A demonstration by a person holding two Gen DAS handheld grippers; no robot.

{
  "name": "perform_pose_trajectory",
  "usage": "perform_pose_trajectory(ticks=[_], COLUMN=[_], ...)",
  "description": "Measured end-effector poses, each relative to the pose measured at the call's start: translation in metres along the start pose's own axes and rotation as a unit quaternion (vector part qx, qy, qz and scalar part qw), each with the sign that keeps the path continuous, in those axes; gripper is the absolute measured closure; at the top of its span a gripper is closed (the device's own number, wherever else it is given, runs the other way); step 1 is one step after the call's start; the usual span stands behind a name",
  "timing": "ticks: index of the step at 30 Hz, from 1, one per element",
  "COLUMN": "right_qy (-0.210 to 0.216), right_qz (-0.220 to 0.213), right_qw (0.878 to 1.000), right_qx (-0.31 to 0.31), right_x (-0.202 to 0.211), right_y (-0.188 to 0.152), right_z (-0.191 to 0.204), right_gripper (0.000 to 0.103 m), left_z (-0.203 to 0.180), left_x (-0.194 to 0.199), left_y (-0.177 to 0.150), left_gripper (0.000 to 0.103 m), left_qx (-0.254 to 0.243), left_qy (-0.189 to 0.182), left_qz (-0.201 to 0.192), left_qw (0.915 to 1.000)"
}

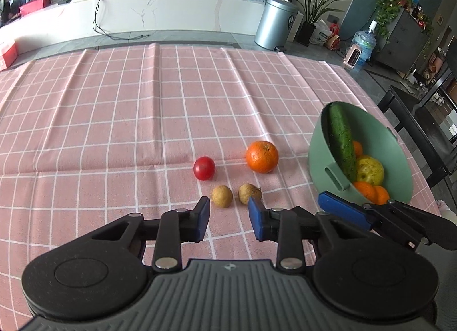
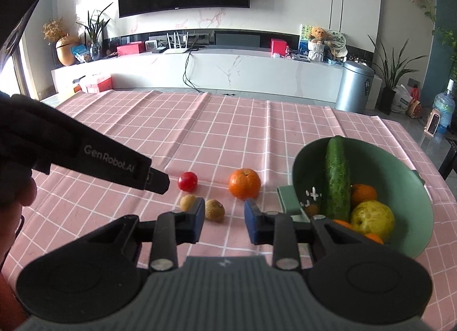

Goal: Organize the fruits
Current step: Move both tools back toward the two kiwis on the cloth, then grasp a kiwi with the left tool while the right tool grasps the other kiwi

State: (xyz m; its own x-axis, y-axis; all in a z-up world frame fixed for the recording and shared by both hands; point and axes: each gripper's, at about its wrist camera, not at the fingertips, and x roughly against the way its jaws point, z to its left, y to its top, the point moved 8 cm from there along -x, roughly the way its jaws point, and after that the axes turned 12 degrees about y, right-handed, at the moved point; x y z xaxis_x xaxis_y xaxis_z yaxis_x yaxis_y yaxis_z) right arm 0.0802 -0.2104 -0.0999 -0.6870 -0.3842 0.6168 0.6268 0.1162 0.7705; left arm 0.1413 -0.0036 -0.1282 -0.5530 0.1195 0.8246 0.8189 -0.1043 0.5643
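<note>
On the pink checked cloth lie a red tomato (image 1: 204,168), an orange (image 1: 262,157) and two small brown fruits (image 1: 222,196) (image 1: 249,193). My left gripper (image 1: 230,216) hovers just short of the brown pair, open, nothing between its pads. To the right, a green bowl (image 1: 397,156) holds a cucumber (image 1: 341,142), a yellow fruit (image 1: 370,169) and oranges. One blue finger (image 1: 340,207) of the right gripper shows beside the bowl. In the right wrist view my right gripper (image 2: 224,222) is open and holds nothing, near the right brown fruit (image 2: 214,210), with the orange (image 2: 244,183) beyond.
The left gripper's black body (image 2: 85,153) and a hand (image 2: 17,188) fill the left of the right wrist view. The bowl's handle (image 2: 288,199) sits close to the right finger. The table's right edge (image 1: 400,128) borders a dark chair (image 1: 414,119). Bare cloth (image 1: 114,116) stretches far and left.
</note>
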Motion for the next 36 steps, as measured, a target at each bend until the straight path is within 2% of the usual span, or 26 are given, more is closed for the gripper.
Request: perform_pose_trajectory(ticks=[3,17,29,36], right_qy=[0.003,0.005,0.019,0.02], right_qz=[0.011,0.051,0.058,0.053], right_qw=[1.0,0.999,0.998,0.998], right_qx=[0.011,0.007,0.012,0.022], right_x=[-0.015,-0.06,-0.078,-0.084], right_y=[-0.004,-0.018,-0.02,-0.02], right_z=[0.0,-0.011,-0.01,-0.007], right_gripper=[0.082,0.082,0.083,0.083], left_z=[0.001,0.003,-0.004,0.002], left_x=[-0.012,-0.059,-0.07,-0.075], left_y=[-0.002,-0.002,0.001,0.002], left_gripper=[0.066,0.072,0.072,0.074], left_qx=[-0.001,0.0,0.005,0.03], left_qy=[0.001,0.0,-0.037,-0.048], left_qz=[0.012,0.053,0.056,0.062], left_qw=[0.9999,0.9986,0.9977,0.9965])
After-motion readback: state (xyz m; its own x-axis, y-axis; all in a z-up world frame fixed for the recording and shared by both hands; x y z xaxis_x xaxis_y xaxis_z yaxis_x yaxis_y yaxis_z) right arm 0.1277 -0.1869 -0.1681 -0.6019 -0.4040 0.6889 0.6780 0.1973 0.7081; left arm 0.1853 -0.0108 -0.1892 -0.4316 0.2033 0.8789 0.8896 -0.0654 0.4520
